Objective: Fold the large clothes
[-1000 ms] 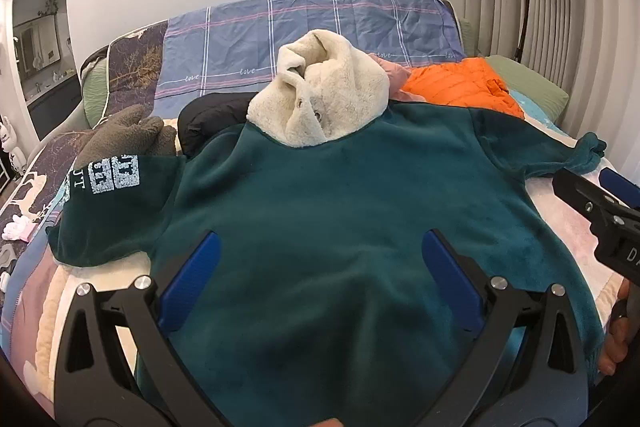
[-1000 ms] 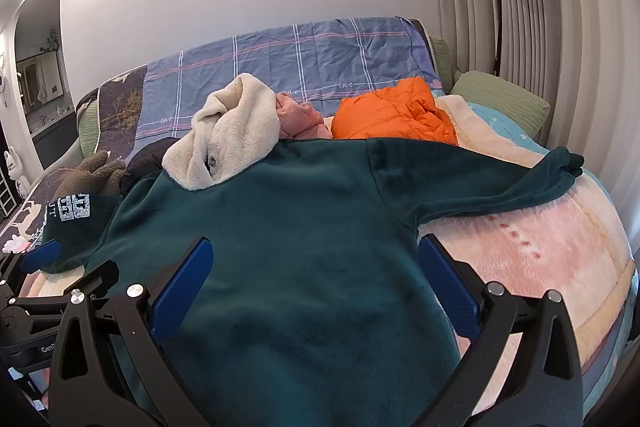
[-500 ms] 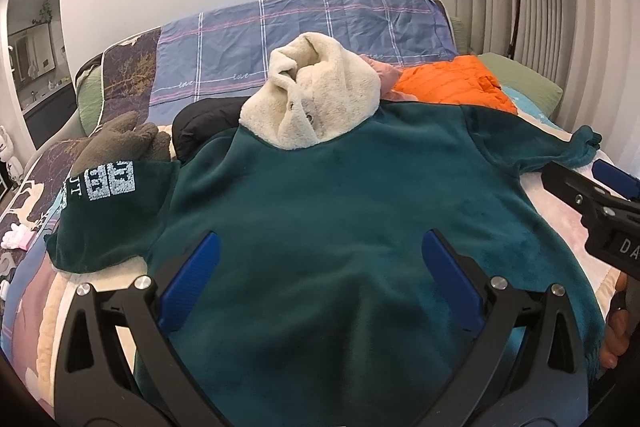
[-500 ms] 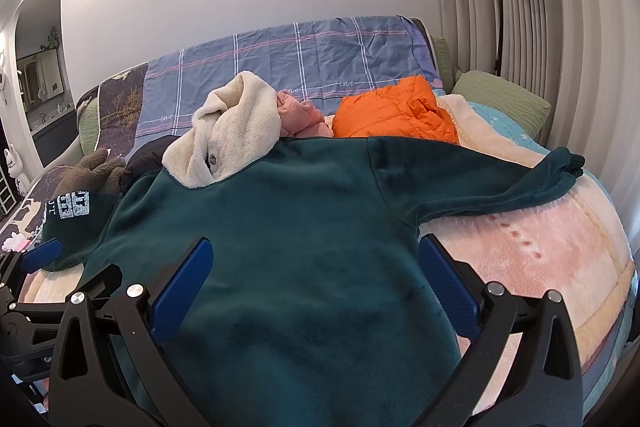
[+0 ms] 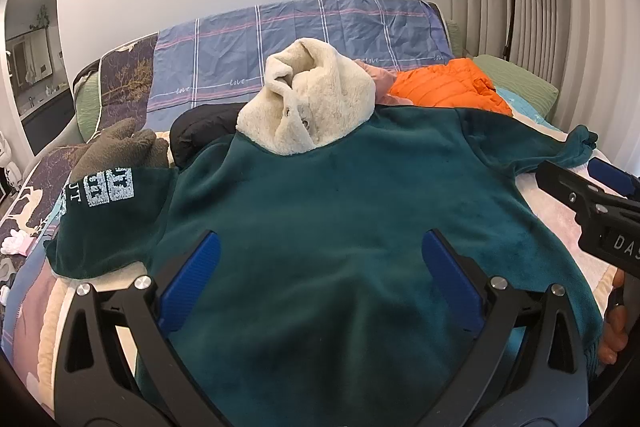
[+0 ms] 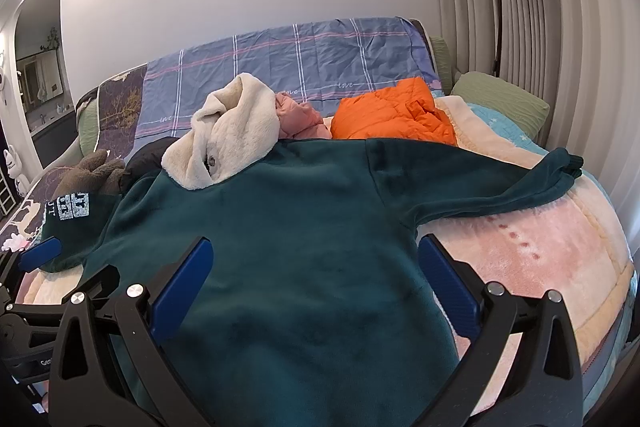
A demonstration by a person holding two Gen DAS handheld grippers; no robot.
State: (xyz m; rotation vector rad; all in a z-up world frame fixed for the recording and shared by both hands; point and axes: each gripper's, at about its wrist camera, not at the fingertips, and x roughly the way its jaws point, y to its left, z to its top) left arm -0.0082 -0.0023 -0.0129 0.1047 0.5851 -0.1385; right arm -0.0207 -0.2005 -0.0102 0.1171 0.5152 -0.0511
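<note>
On the bed (image 6: 560,259): one green fleece top (image 5: 340,227), spread flat, back up, cream collar (image 5: 308,103) far from me, one sleeve (image 6: 520,187) stretched right, the other folded in with its print showing. My left gripper (image 5: 320,275) and right gripper (image 6: 316,275) both gape wide, empty. Since a second ago little has shifted, only a slight drift; folding not begun.

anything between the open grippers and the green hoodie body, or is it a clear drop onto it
Nothing visible is in the way. The left gripper and right gripper both look straight onto bare green hoodie fabric. The cream hood and orange jacket lie beyond.
</note>
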